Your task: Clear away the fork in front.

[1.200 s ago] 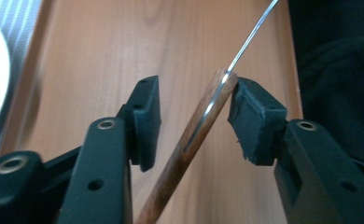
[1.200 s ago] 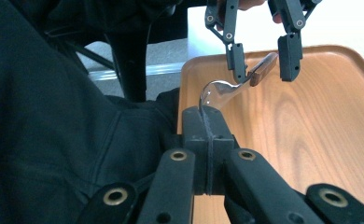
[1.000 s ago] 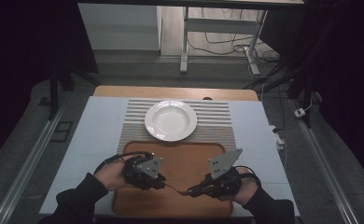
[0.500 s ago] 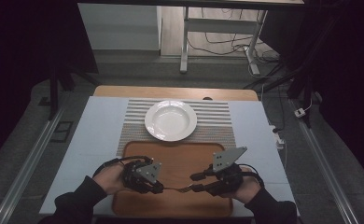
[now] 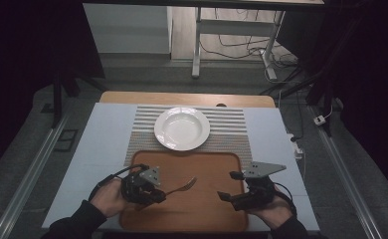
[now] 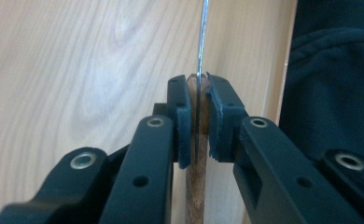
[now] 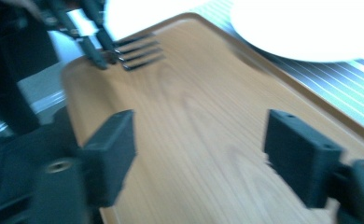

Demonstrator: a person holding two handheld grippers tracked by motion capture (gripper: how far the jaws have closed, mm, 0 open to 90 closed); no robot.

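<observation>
The room is dimly lit, and its sides are lost in darkness. A grey floor (image 5: 147,67) is seen beyond the surface (image 5: 107,129). A white desk frame (image 5: 198,35) is set at the far end, with loose cables (image 5: 232,50) lying beneath it. Metal rails (image 5: 28,174) are laid along both sides.

high view: above, facing forward-down | claw views: close, low | shared: wooden tray (image 5: 202,169)
</observation>
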